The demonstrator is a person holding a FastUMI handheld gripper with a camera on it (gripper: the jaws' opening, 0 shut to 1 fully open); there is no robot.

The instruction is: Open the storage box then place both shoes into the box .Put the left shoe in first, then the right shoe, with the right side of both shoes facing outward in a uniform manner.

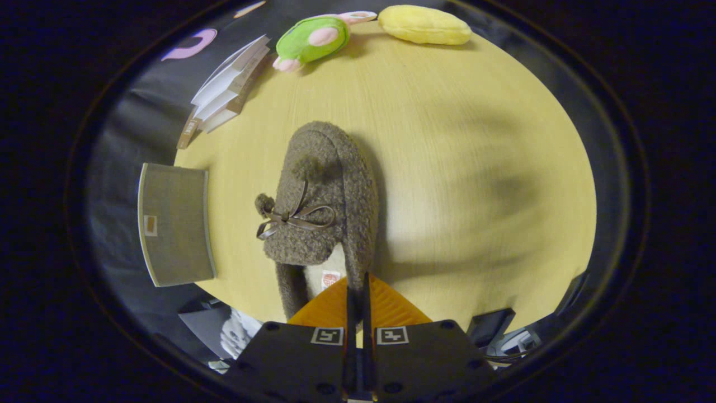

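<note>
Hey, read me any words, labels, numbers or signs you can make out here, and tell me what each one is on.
None can be read.
Label inside the brown fuzzy slipper, at its heel: red print, too blurred.
Small tag on the grey storage box: too small.
Spines of the stacked books: markings too blurred.
Square coded markers on the gripper, whose fingers are closed on the slipper's heel rim: patterns, no words.

Warm, dimmish light; soft shadows fall across the table (447,140) (edges bend strongly), centre sharp.
</note>
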